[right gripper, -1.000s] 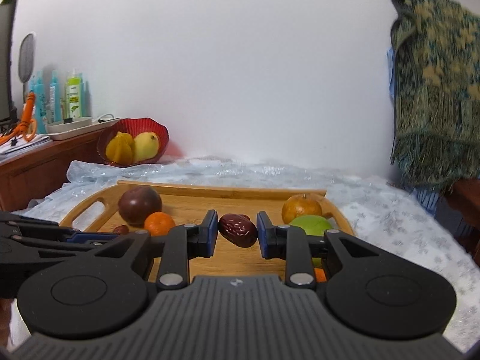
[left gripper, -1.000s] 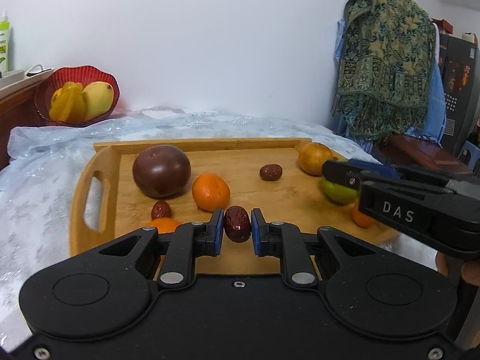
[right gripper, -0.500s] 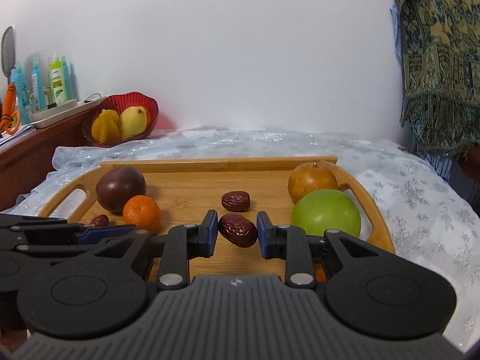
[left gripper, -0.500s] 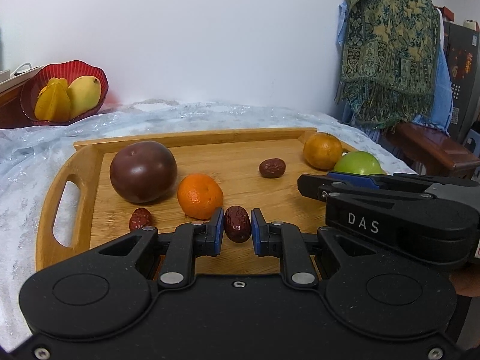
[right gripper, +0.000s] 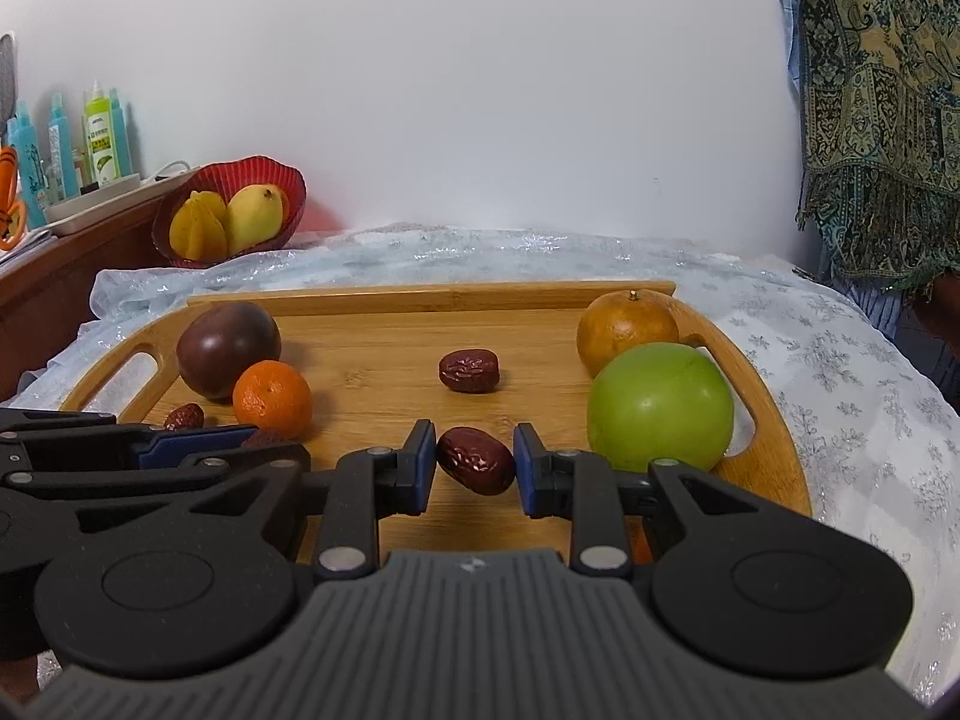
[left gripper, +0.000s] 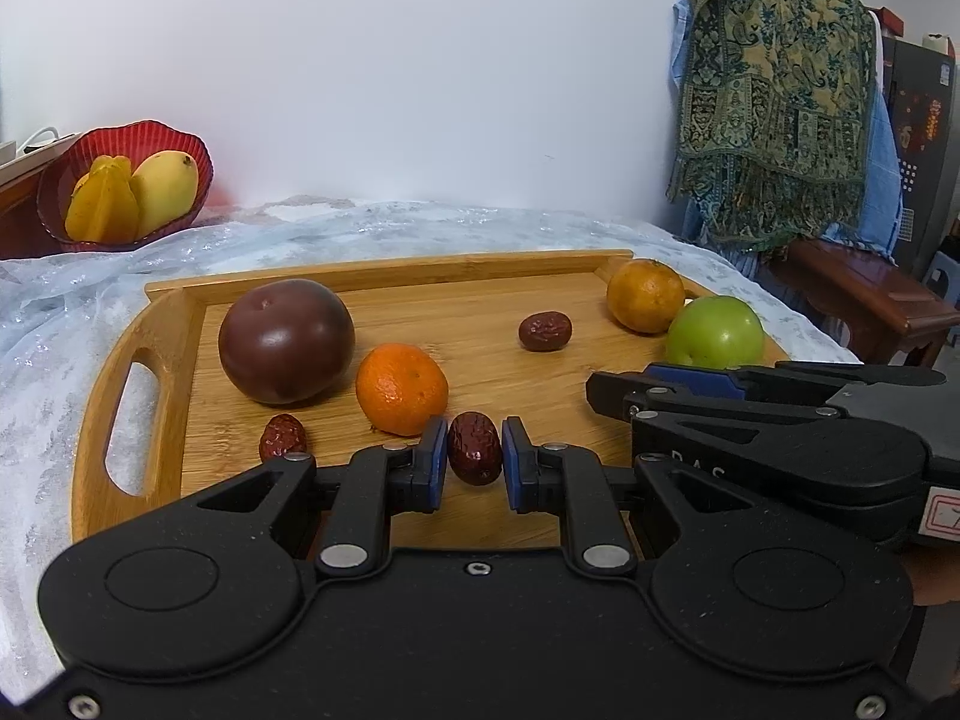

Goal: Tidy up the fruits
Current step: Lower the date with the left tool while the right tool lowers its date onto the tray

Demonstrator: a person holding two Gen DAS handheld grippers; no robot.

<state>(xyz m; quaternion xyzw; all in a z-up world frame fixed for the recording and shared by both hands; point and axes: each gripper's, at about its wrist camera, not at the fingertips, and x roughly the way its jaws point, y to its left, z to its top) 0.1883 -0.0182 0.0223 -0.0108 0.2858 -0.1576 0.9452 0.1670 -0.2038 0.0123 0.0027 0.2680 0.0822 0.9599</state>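
Covering the table, a pale blue cloth (right gripper: 810, 360) with a white snowflake print is seen, and a wooden tray (right gripper: 372, 300) with cut-out handles is laid on it. A plain white wall (left gripper: 390, 90) stands behind. At the far left a red bowl (right gripper: 282, 180) holding yellow fruit is set on a dark wooden counter (right gripper: 78, 264), beside plastic bottles (right gripper: 102, 138). On the right a green and gold patterned fabric (left gripper: 774, 84) is hung above a dark wooden bench (left gripper: 864, 294).

On the tray a dark purple fruit (left gripper: 285, 348), a small orange (left gripper: 401, 387), a brownish orange (right gripper: 627, 324), a green apple (right gripper: 660, 405) and loose red dates (right gripper: 469, 369) are scattered. The left gripper (left gripper: 474, 459) is closed on a held date (left gripper: 474, 447) low over the tray's near edge. The right gripper (right gripper: 474, 468) is clamped on a second date (right gripper: 477, 459), just beside the apple.
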